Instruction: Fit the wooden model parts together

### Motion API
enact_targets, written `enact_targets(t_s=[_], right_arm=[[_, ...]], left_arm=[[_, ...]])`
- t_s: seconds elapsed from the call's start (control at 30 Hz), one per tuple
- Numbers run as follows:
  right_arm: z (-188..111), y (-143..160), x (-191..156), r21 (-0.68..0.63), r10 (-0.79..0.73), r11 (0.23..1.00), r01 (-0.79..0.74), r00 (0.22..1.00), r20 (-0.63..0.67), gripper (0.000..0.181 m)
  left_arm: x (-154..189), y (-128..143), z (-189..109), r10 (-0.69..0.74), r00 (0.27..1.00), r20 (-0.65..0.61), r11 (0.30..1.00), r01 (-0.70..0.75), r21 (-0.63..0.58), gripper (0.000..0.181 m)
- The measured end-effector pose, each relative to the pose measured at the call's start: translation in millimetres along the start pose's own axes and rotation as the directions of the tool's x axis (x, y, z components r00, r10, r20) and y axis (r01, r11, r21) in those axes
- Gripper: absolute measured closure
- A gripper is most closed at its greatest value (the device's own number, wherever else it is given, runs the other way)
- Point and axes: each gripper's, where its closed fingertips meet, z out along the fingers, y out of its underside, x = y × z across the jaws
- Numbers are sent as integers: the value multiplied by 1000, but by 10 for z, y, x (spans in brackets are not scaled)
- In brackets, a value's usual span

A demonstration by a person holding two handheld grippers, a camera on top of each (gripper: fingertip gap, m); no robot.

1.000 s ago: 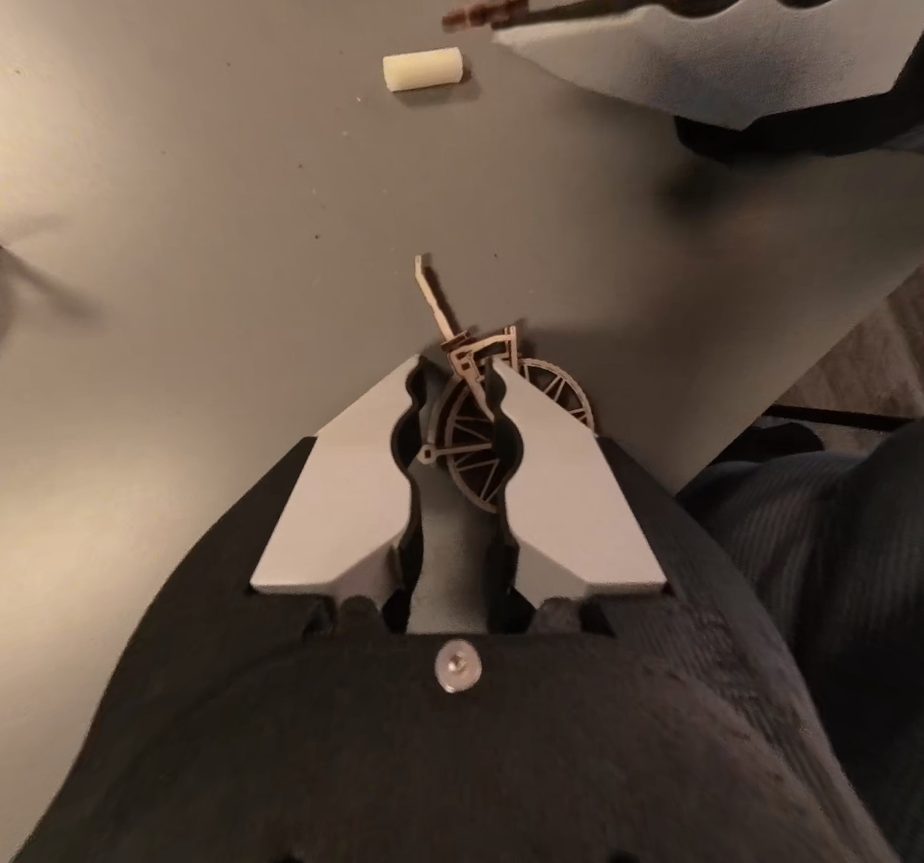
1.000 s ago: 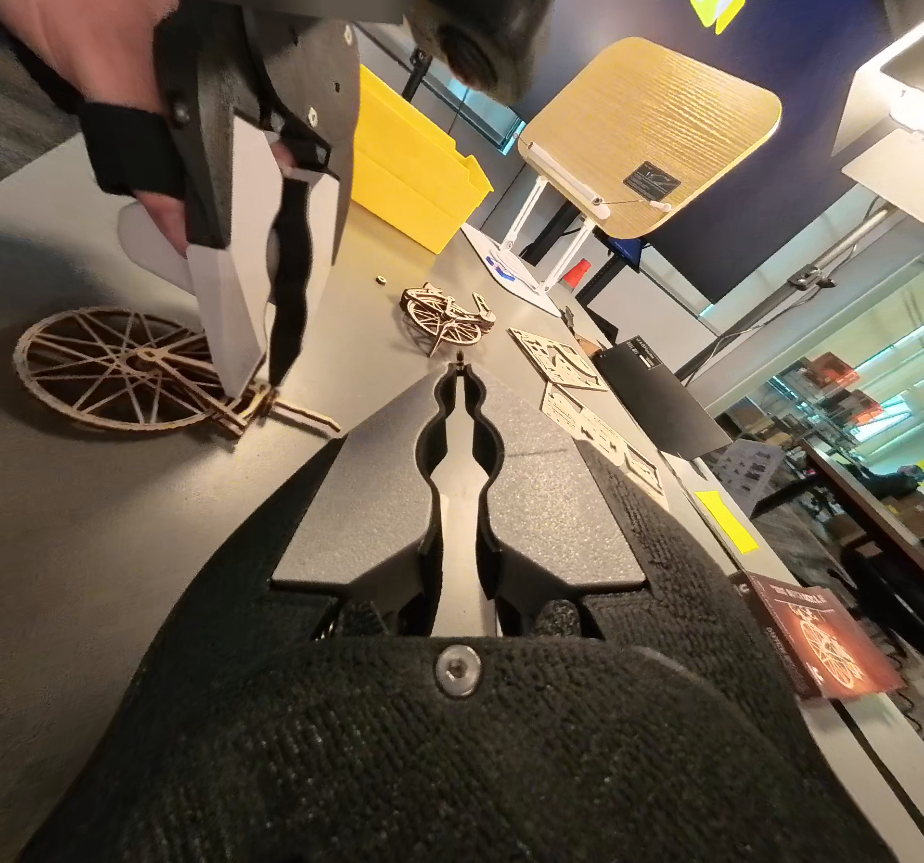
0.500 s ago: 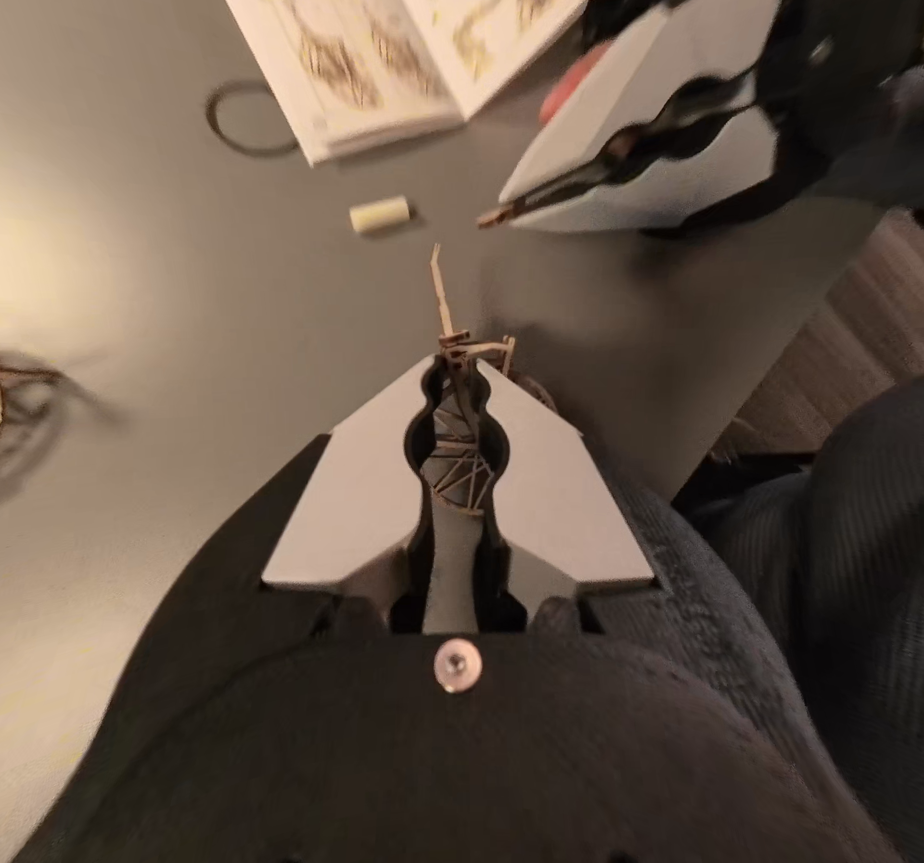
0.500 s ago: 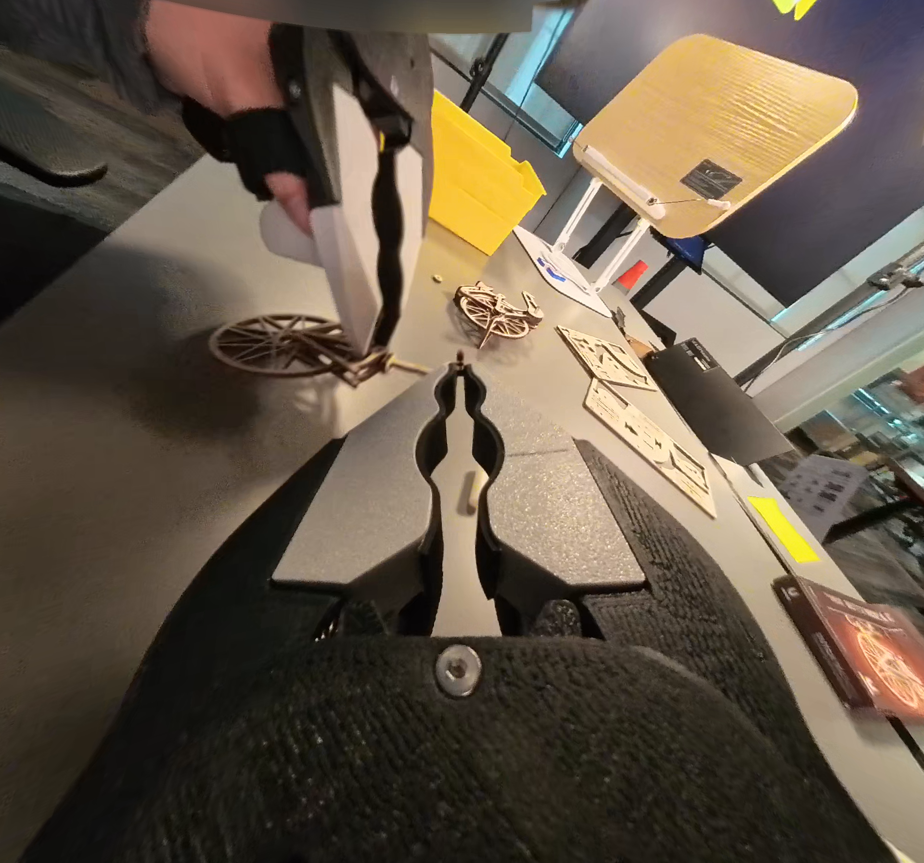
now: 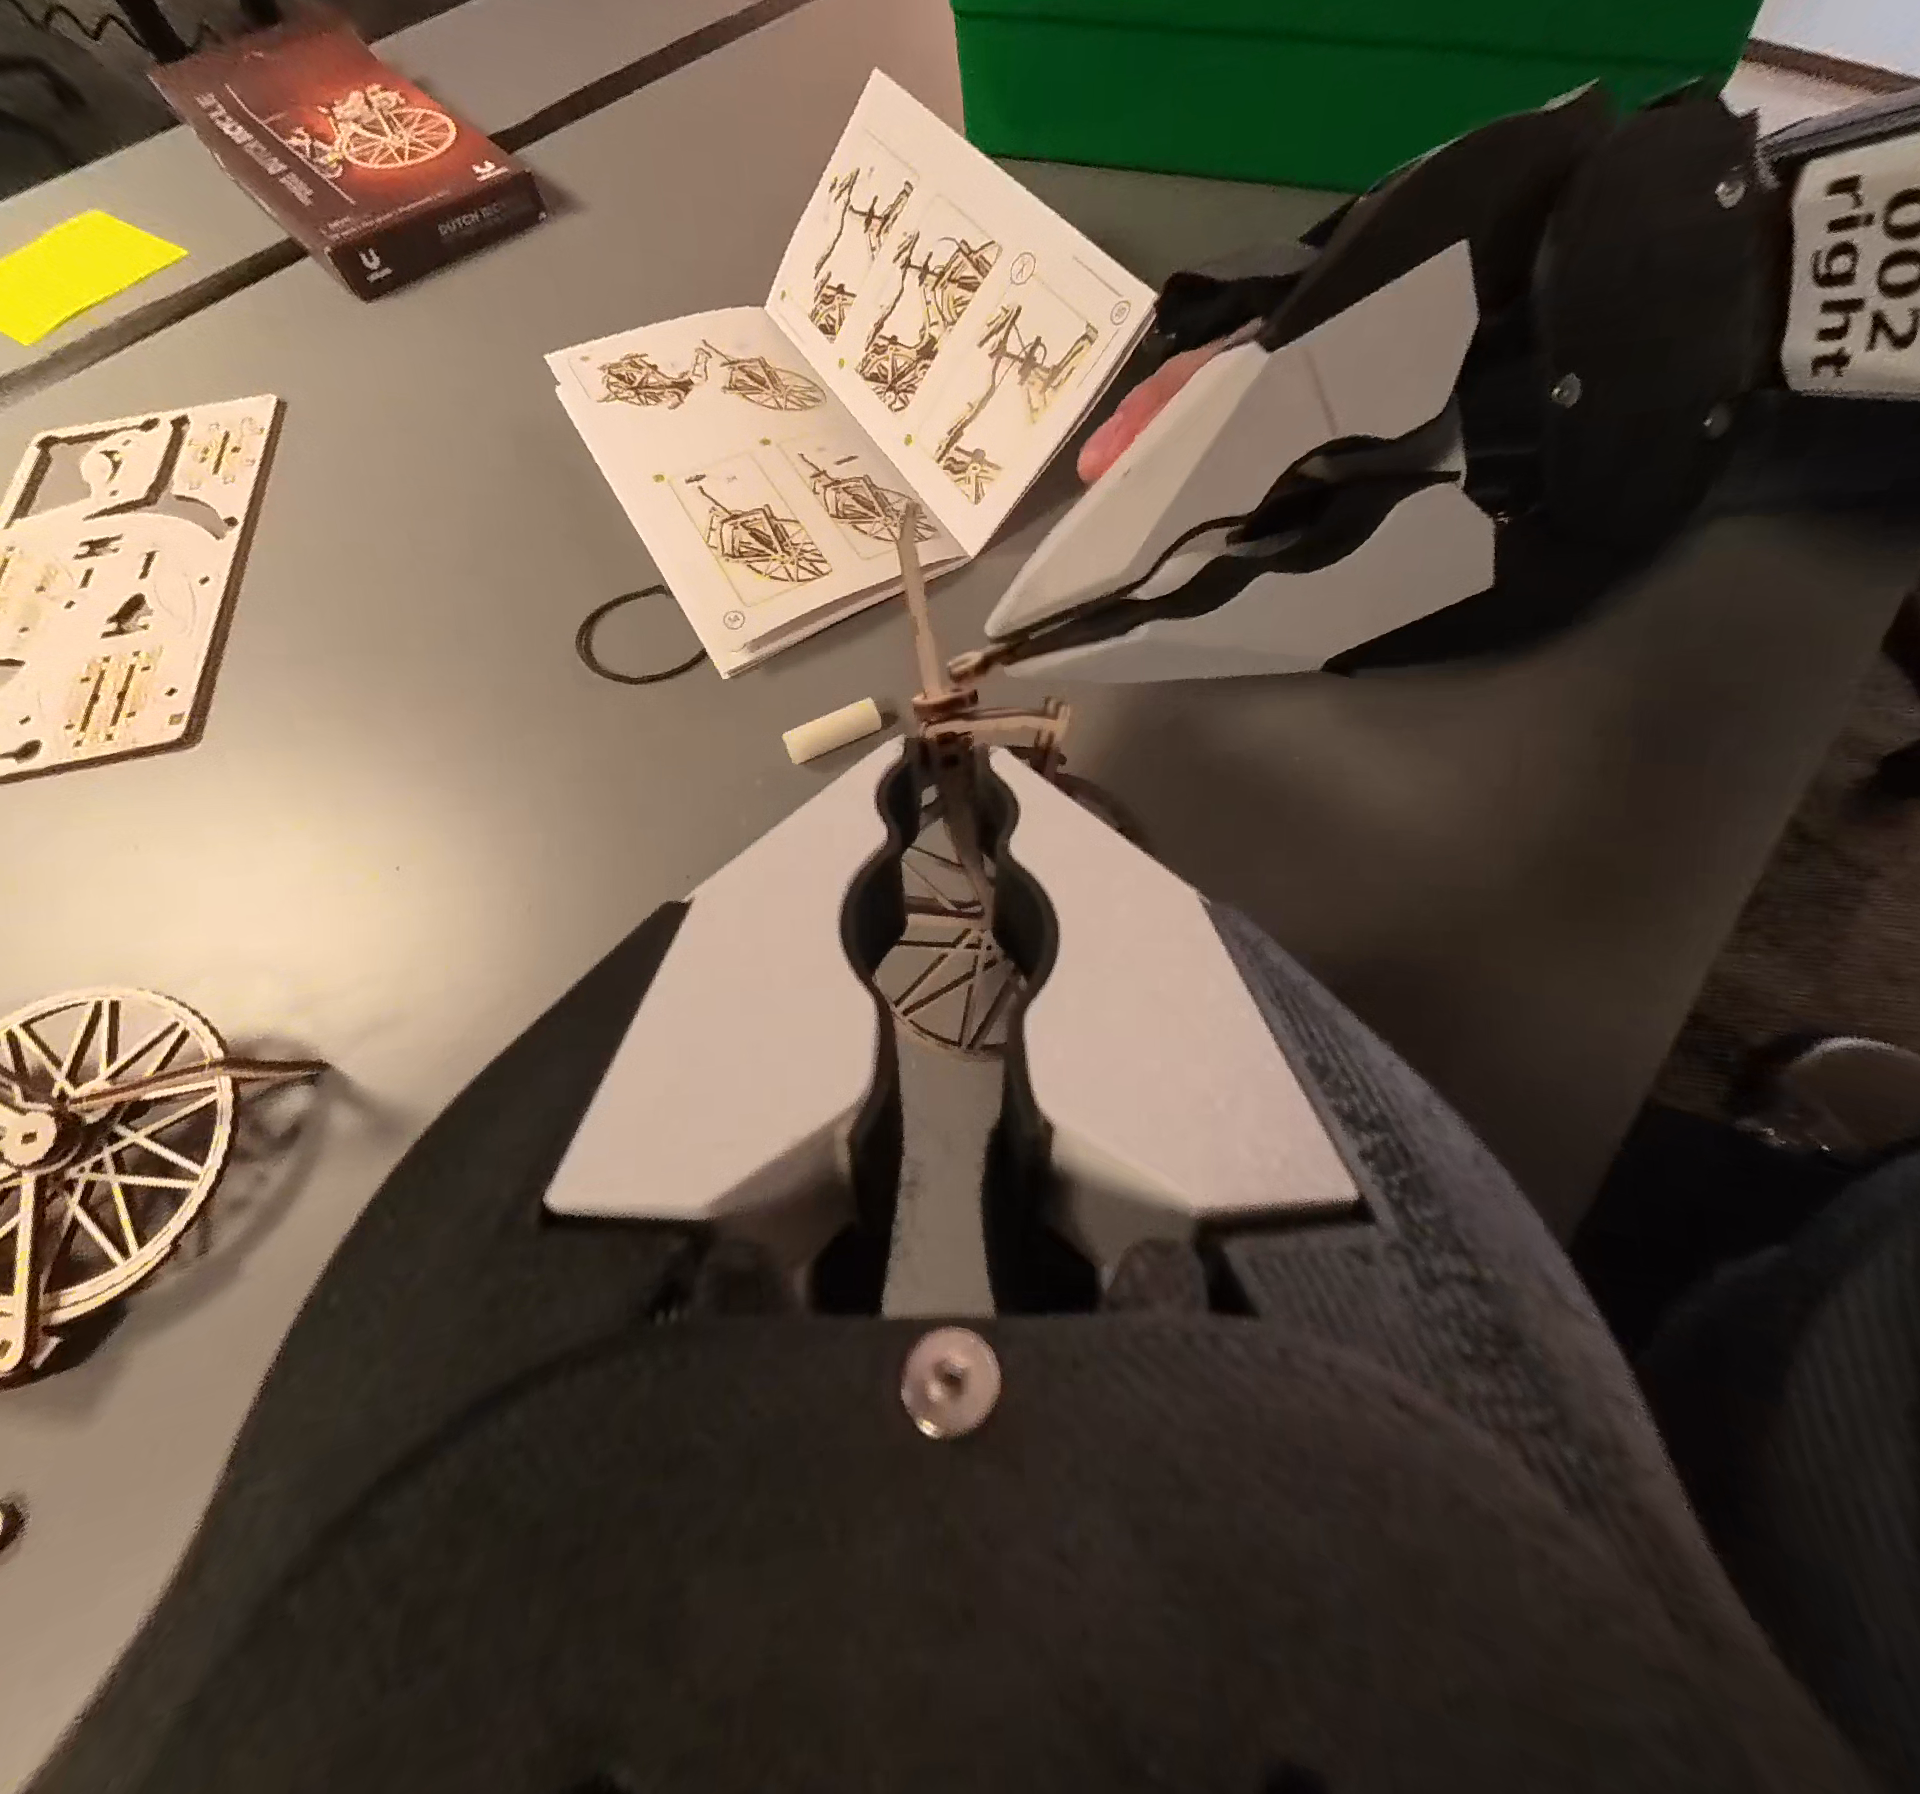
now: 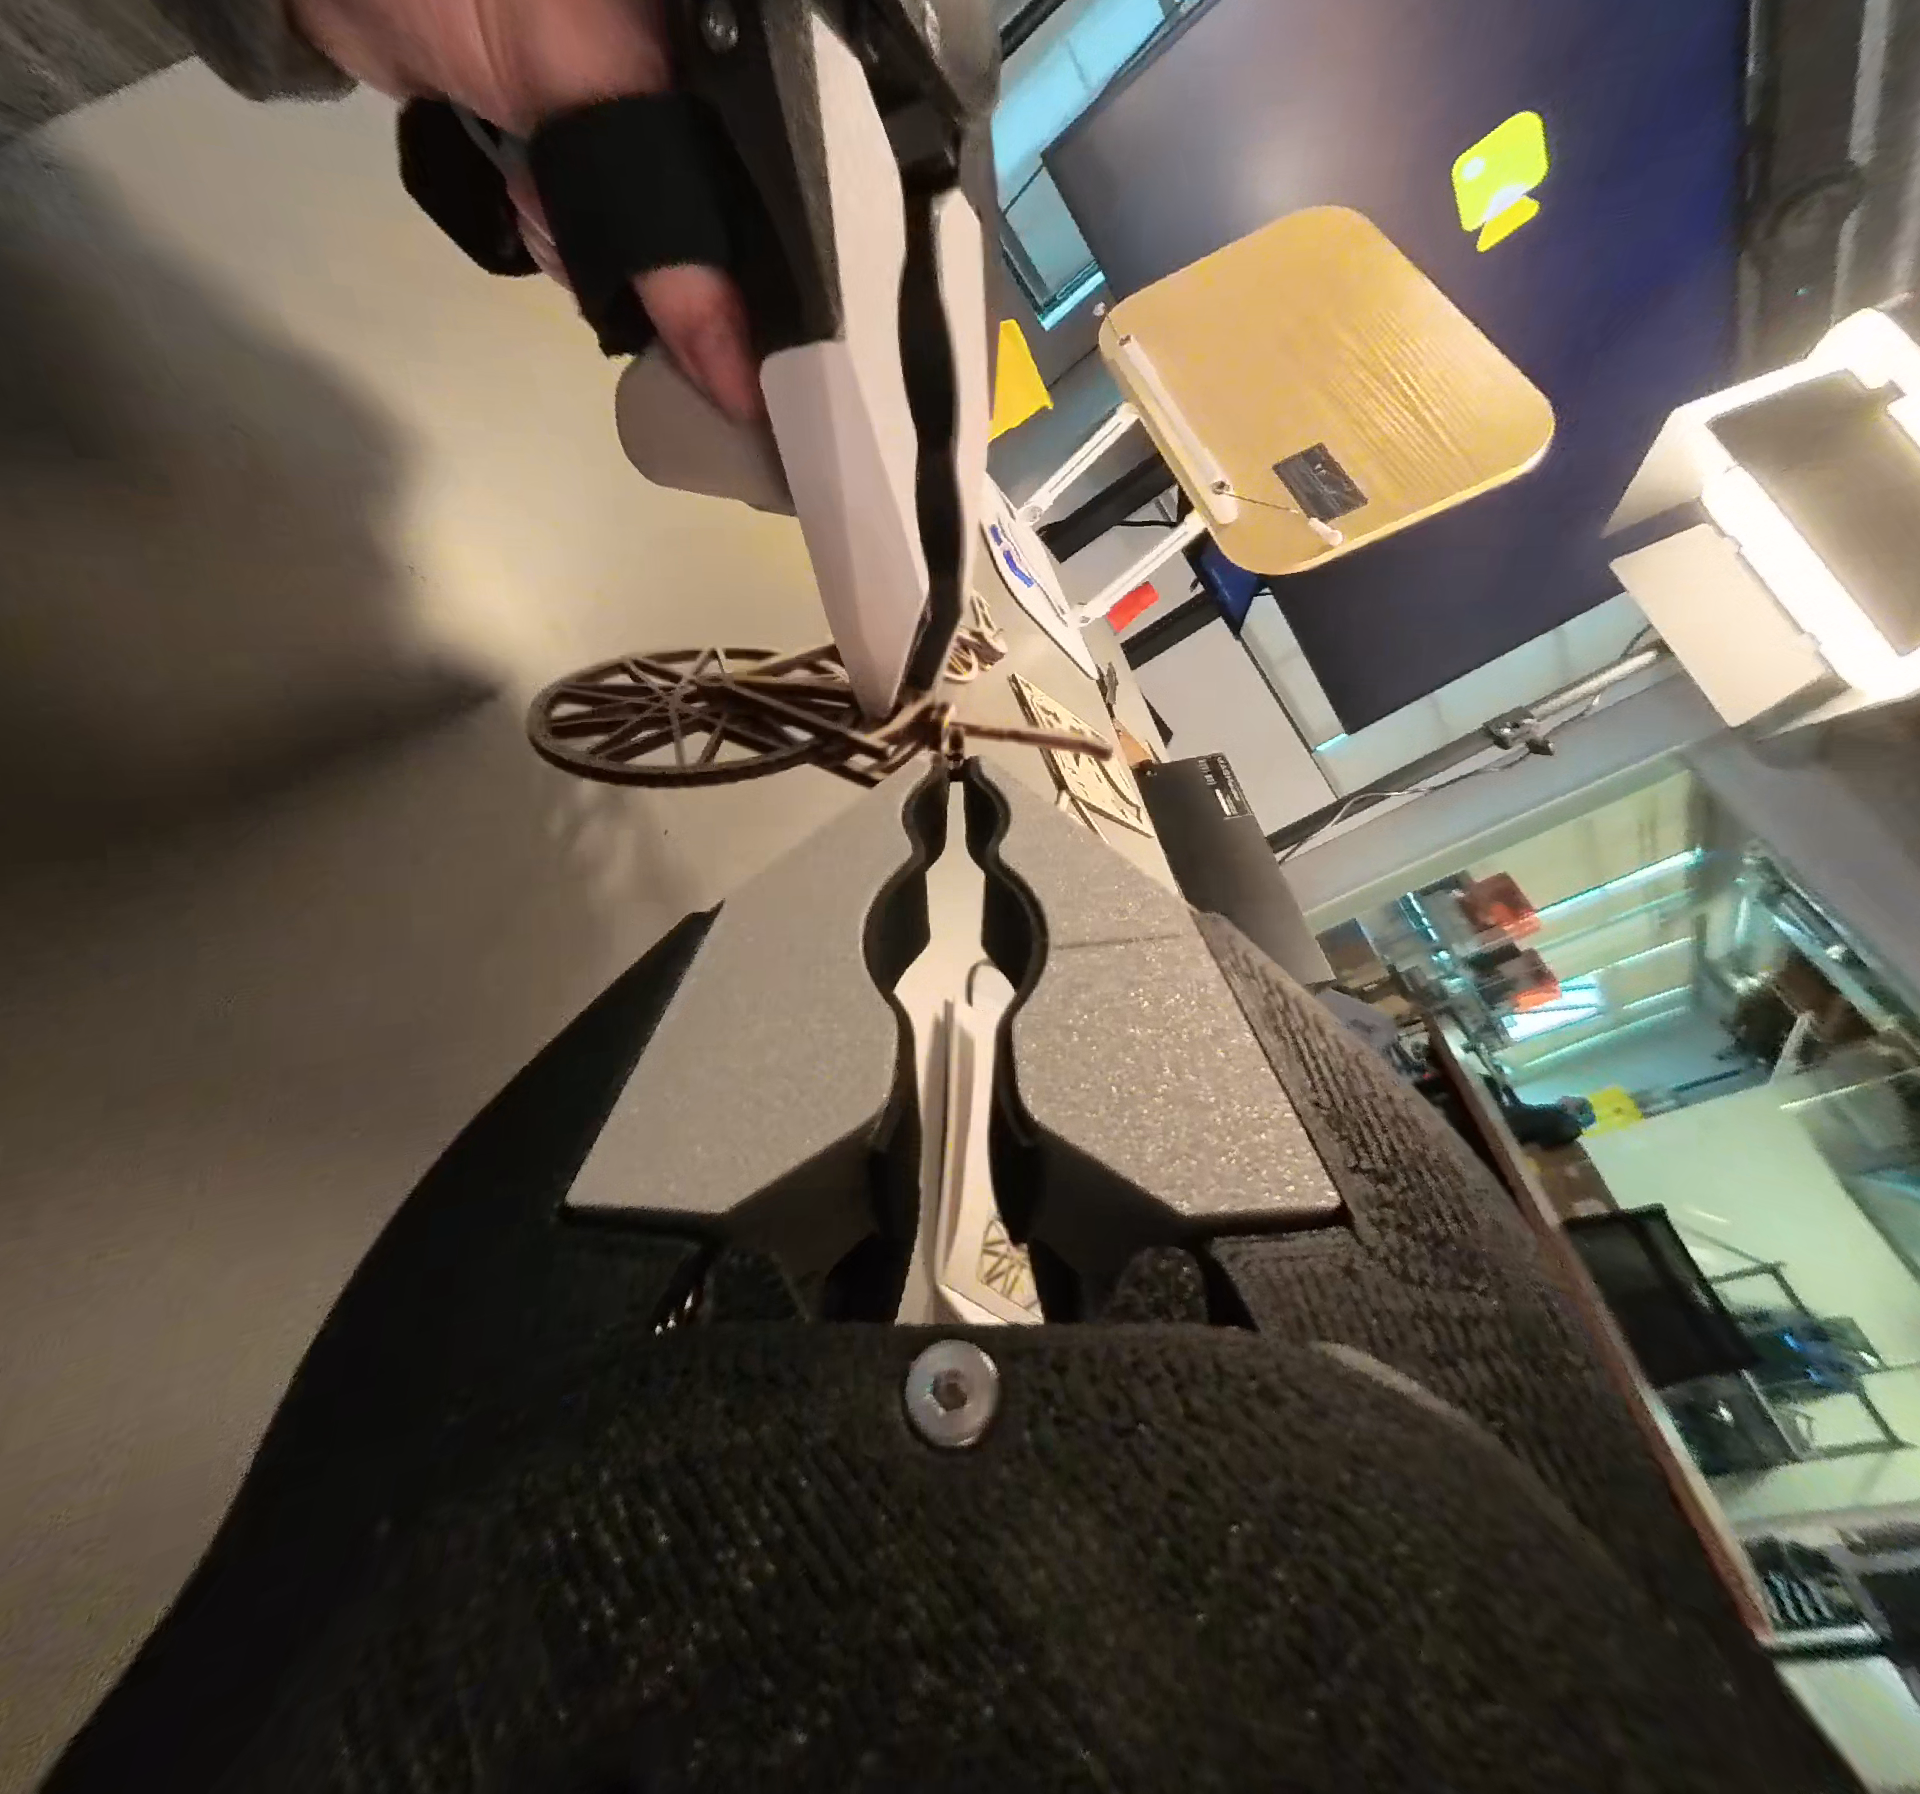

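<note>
My left gripper (image 5: 951,757) is shut on a wooden spoked wheel with a fork (image 5: 956,986) and holds it above the grey table (image 5: 416,809). The fork's thin stem (image 5: 916,591) points up past the fingertips. My right gripper (image 5: 997,648) comes in from the right, shut on a small wooden piece (image 5: 968,666) whose tip meets the stem just above the fork's bracket. In the right wrist view, my right gripper (image 6: 951,773) pinches the small piece (image 6: 945,752) against the fork. The wheel (image 6: 686,716) hangs from the left gripper (image 6: 909,690) above it.
An open instruction booklet (image 5: 852,394), a white cylinder (image 5: 831,728) and a black elastic loop (image 5: 623,643) lie beyond the grippers. A wooden part sheet (image 5: 114,581), a second wheel assembly (image 5: 94,1152) and a dark box (image 5: 353,155) are left. A green bin (image 5: 1351,9) stands behind. The grippers are tip to tip, or close to it.
My left gripper has lifted and tilted the wheel and fork up off the table. My right gripper has closed in with the small piece until it meets the fork's stem.
</note>
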Motion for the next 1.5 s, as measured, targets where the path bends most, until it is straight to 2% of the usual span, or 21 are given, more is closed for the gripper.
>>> enact_targets(t_s=[0.37,0.53,0.8,1.03,1.2,1.33,1.4,1.5], right_arm=[[-2,-5,11,5,-15,1000,15,1000,-7,181],[-4,-20,7,4,-73,997,74,997,-25,181],[-8,-39,22,0,-139,990,139,989,-59,181],[-7,-81,-48,-1,-287,958,288,955,-74,181],[-34,-166,-119,54,-323,944,326,944,-64,181],[-30,-168,-147,58,-326,943,329,944,-52,181],[-28,-157,-138,55,-314,947,316,948,-50,181],[-24,-120,-132,50,-289,956,290,957,-35,181]], left_arm=[[1,-4,27,116,992,54,993,-115,-11,173],[8,-10,31,148,987,66,989,-149,1,173],[-9,-28,12,329,929,169,943,-333,-2,173],[48,27,-35,348,932,103,936,-351,13,172],[136,75,-111,399,916,29,916,-400,20,171],[113,95,-126,382,924,9,924,-382,7,172],[68,107,-116,361,932,15,932,-361,-17,173],[22,179,-100,312,949,-53,943,-316,-106,173]])
